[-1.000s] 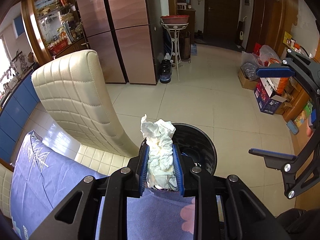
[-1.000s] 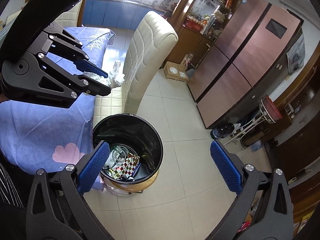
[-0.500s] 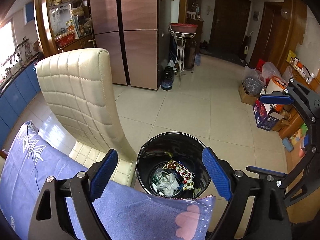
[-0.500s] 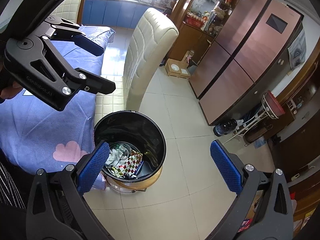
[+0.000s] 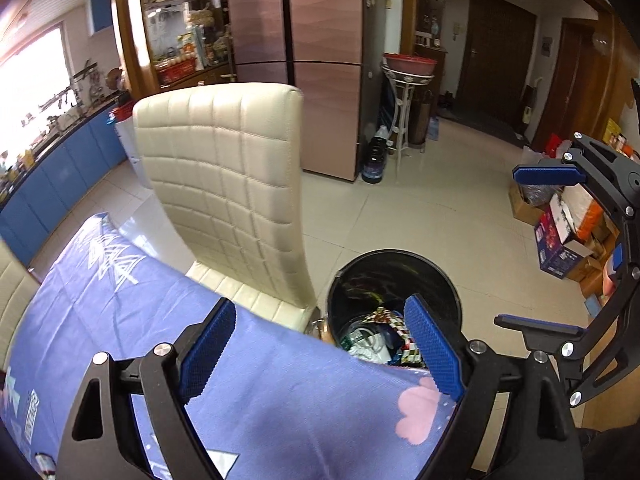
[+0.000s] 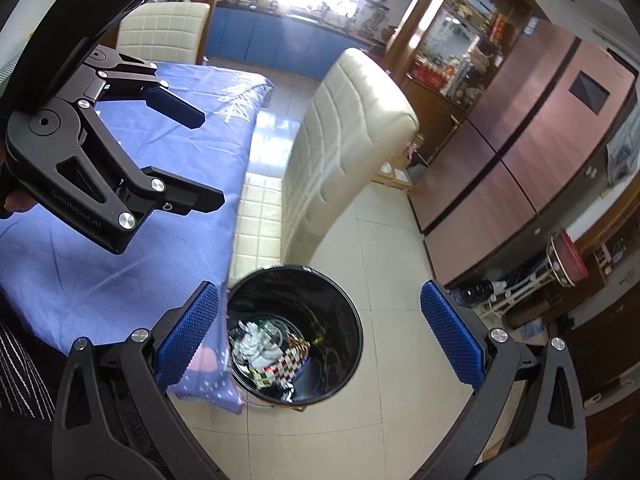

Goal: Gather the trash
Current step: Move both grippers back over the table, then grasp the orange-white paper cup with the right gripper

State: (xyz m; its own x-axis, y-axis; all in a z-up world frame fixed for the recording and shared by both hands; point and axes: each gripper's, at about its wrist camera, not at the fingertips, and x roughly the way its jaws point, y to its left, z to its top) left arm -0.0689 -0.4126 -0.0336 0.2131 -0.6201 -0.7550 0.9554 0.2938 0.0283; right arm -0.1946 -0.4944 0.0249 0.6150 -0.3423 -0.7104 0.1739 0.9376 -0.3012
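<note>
Both jaws of each hand-held gripper (image 5: 320,354) stand apart, empty, above the trash (image 6: 256,340) in the bin (image 6: 344,308).

This is a home, an open dining room and kitchen. A tall pink fridge (image 5: 296,40) stands behind a cream padded chair (image 5: 228,184), with a stocked wooden pantry cabinet (image 5: 176,28) to the fridge's left. Further left of the fridge runs a blue kitchen counter (image 5: 52,164), and a table under a purple cloth (image 5: 120,300) sits in front of it.

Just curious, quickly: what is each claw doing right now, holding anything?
Left gripper: open, holding nothing.
Right gripper: open, holding nothing.
</note>
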